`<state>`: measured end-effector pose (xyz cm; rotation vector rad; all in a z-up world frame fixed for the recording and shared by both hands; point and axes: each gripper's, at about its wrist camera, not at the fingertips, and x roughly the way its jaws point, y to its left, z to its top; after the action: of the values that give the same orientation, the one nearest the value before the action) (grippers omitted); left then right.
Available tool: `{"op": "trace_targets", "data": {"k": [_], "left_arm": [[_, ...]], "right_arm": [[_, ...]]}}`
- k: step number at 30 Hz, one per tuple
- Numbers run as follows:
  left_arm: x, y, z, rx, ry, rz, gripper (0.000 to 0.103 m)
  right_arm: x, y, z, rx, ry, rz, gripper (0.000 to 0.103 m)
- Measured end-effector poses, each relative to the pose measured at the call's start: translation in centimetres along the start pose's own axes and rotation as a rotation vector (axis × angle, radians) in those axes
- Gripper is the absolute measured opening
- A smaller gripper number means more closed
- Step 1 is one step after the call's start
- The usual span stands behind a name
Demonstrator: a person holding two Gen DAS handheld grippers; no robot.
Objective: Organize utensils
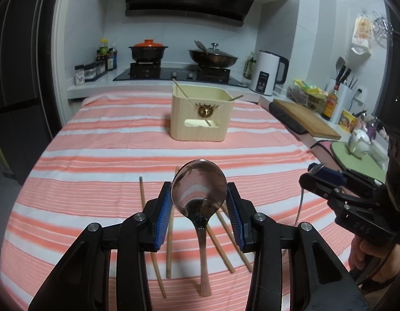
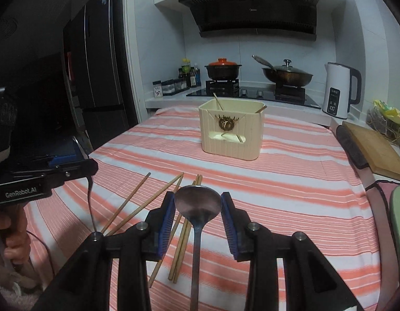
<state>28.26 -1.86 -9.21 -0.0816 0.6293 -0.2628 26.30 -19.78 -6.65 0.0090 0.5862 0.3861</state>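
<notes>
Between the left gripper's [image 1: 199, 204] blue pads sits the bowl of a shiny steel spoon [image 1: 199, 194], jaws closed on it, handle hanging over the striped cloth [image 1: 96, 140]. Right gripper [image 2: 197, 207] likewise pinches a second steel spoon [image 2: 197, 202] by the bowl. Stiff, light, slippery, so I'd grip at the bowl edges; cream utensil box [image 1: 200, 116] stands well ahead.

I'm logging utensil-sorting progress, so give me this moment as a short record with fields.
left gripper: shut on left spoon, gripped by its bowl, handle hanging down
right gripper: shut on right spoon, gripped the same way
loose chopsticks: several lying scattered on the striped cloth
cream holder: upright at the far end of the cloth, two chopsticks leaning inside
spoons in holder: none visible
</notes>
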Motion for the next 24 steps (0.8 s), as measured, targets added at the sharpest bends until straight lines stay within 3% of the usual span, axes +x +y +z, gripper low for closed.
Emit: {"op": "trace_targets", "data": {"k": [15, 24], "left_arm": [[-0.9, 0.1, 3.1, -0.033, -0.027, -0.067, 0.041], [0.1, 0.5, 6.5, -0.051, 0.014, -0.128, 0.041]], "right_arm": [[-1.3, -0.7, 2.9, 0.018, -0.069, -0.008, 0.036], [-1.2, -1.6, 6.2, 0.056, -0.062, 0.011, 0.036]]}}
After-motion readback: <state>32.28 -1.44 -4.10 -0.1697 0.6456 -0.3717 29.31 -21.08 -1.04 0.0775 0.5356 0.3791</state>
